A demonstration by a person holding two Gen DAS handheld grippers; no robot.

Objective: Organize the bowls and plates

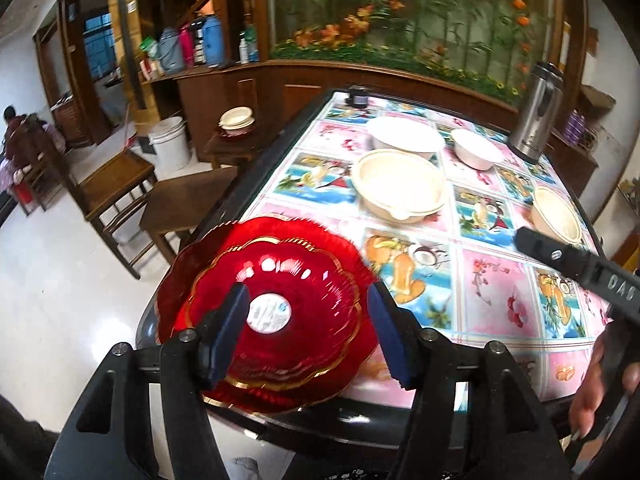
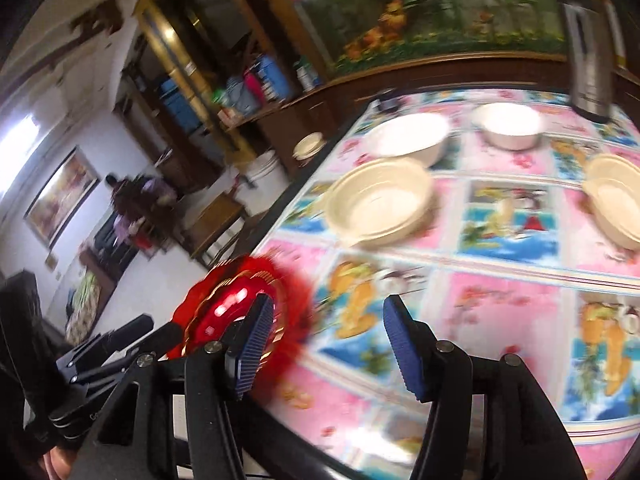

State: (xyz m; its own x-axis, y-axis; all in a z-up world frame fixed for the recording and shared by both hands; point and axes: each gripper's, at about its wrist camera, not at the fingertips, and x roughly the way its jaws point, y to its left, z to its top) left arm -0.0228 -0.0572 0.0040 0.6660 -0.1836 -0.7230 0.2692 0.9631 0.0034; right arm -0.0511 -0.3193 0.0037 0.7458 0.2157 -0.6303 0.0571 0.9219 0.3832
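Note:
A stack of red scalloped plates with gold rims (image 1: pixel 280 312) sits at the near left corner of the table; it also shows in the right wrist view (image 2: pixel 240 304). My left gripper (image 1: pixel 308 332) is open just above the stack, empty. My right gripper (image 2: pixel 324 344) is open and empty over the tablecloth, right of the red plates. A cream bowl (image 1: pixel 400 186) lies mid-table, also in the right wrist view (image 2: pixel 380 200). Behind it stand two white bowls (image 1: pixel 404 136) (image 1: pixel 476 148). Another cream bowl (image 1: pixel 556 212) sits at the right.
The table (image 1: pixel 492 276) has a bright patterned cloth. A steel thermos (image 1: pixel 536 116) stands at its far right. Wooden chairs (image 1: pixel 116 188) and a white bucket (image 1: pixel 170 140) stand on the floor to the left. More bowls (image 1: pixel 236 120) rest on a stool.

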